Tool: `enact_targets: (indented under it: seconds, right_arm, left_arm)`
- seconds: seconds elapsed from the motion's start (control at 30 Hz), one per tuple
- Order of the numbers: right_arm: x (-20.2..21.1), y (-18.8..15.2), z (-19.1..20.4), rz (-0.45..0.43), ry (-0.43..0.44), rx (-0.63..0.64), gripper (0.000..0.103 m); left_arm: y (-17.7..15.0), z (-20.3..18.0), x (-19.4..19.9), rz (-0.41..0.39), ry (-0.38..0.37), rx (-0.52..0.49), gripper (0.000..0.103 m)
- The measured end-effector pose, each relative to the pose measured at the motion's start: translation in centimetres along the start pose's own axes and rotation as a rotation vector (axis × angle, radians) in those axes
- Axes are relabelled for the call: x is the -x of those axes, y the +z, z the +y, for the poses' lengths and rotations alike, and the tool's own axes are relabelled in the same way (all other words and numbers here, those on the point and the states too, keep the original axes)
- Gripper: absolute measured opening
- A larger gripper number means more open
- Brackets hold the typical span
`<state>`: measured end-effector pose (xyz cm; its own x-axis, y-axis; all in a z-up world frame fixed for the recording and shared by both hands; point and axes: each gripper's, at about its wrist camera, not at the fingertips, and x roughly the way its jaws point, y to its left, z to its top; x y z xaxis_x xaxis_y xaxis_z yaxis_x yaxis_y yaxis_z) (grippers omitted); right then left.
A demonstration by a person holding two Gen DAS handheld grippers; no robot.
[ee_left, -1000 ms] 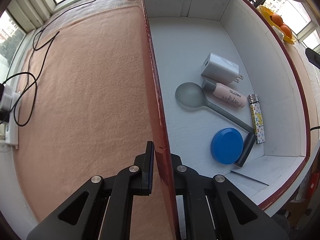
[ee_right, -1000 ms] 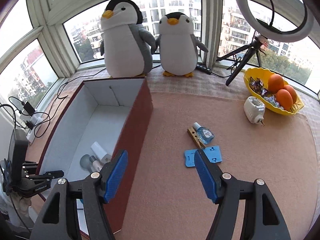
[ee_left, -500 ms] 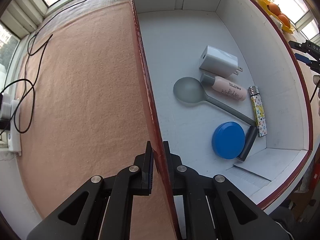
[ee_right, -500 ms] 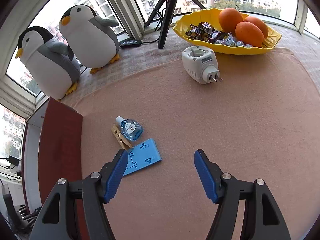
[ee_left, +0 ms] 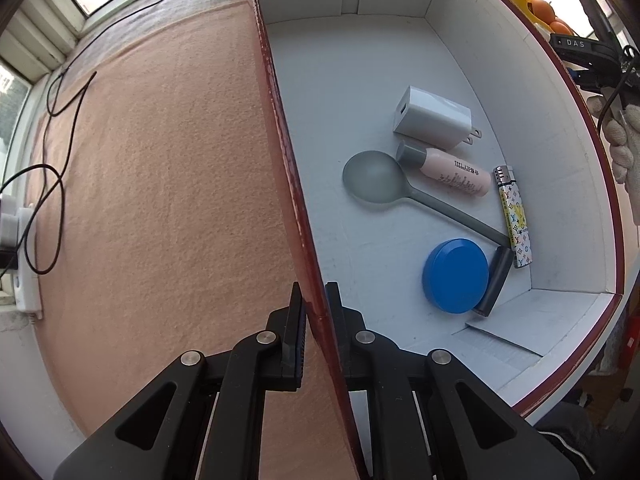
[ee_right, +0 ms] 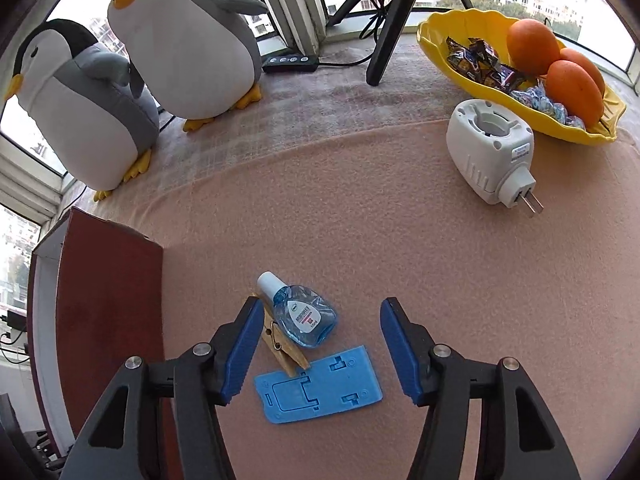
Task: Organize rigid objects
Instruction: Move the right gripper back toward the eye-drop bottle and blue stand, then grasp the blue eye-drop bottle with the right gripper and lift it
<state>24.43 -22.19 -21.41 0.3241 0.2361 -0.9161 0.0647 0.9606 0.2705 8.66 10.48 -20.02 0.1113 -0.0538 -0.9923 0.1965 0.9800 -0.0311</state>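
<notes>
My left gripper (ee_left: 314, 300) is shut on the dark red wall of the box (ee_left: 280, 128). On the box's white floor lie a white charger (ee_left: 434, 118), a pink tube (ee_left: 448, 168), a grey spoon (ee_left: 376, 182), a patterned lighter (ee_left: 514, 216) and a blue round lid (ee_left: 456, 276). My right gripper (ee_right: 316, 330) hangs over the pink cloth, its jaws closing, with a small blue bottle (ee_right: 302, 316), a wooden clothespin (ee_right: 282, 346) and a blue plastic plate (ee_right: 318, 390) lying between and below the fingers, untouched.
A white plug-in device (ee_right: 490, 154) and a yellow fruit bowl (ee_right: 520, 76) sit at the right. Two penguin toys (ee_right: 188, 40) and a tripod (ee_right: 388, 20) stand by the window. Black cables (ee_left: 52, 92) cross the cloth left of the box. A gloved hand (ee_left: 620, 140) shows at the box's right.
My right gripper swung away from the box and sank toward the bottle, clothespin and blue plate, its jaws narrowing. The left gripper closed the small gap onto the box wall.
</notes>
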Motion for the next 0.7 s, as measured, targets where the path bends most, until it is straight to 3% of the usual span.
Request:
enact_targets:
  seconds: [0.2, 0.7]
  right_arm:
    - [-1.4, 0.5, 1.3, 0.037, -0.035, 0.056, 0.042]
    - [-2.3, 0.1, 1.6, 0.069, -0.14, 0.163, 0.034]
  left_arm:
    - [-0.2, 0.5, 0.0, -0.003, -0.005, 0.006, 0.007]
    - [-0.5, 0.8, 0.0, -0.006, -0.002, 0.012, 0.007]
